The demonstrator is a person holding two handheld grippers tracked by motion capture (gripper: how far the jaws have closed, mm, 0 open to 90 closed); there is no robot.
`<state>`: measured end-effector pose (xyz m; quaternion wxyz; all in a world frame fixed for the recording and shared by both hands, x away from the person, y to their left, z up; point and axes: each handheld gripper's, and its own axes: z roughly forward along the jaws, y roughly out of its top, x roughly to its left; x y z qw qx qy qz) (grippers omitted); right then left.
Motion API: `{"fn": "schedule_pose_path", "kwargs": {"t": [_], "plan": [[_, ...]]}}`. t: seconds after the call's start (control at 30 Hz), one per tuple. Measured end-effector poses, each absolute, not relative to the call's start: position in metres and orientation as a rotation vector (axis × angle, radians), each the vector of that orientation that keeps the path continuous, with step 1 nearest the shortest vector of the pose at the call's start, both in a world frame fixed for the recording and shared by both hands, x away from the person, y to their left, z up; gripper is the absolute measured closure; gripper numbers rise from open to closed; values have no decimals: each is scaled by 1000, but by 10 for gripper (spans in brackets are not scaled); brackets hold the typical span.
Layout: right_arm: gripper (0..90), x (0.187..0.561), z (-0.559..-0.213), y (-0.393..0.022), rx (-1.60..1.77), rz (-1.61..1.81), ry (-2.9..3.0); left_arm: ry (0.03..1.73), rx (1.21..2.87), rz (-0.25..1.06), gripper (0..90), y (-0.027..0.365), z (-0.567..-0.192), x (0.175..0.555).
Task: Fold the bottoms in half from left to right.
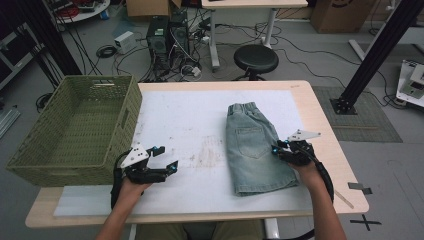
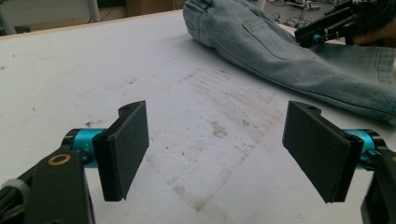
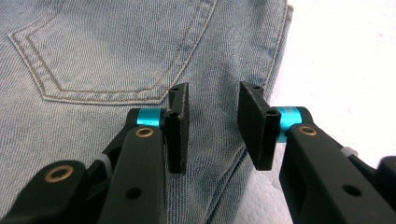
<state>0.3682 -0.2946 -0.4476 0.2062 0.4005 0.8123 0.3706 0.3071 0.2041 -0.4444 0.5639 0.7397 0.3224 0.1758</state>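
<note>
No text, label, brand or number can be read in any of the views. The one sign is a black cross [image 1: 365, 222] taped on the floor at the lower right of the high view, with a short strip of dark tape [image 1: 359, 187] just above it. Small dark marks at the far right corner of the table [image 1: 295, 86] are too small to make out. The cardboard box [image 1: 341, 12] at the upper right carries a dark print that is cut off and unreadable.
</note>
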Motion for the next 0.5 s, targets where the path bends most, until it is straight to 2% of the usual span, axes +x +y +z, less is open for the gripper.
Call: {"fn": "schedule_pose_path", "kwargs": {"t": [0.1,0.17,0.27,0.4,0.5], "plan": [[574,364,-443,-297,1143,1061,2230,759,1734,415,229,205,-444,307],[583,357,-437,-301,1140,1107,2203,759,1735,416,229,205,-444,307],[643,342,-428,-306,1099,1103,2189,762,1736,413,229,204,-444,308],[769,328,-426,-306,1060,1081,2247,758,1738,409,229,202,-444,308],[803,325,-433,-304,1065,1020,2276,755,1740,407,229,201,-445,308]]}}
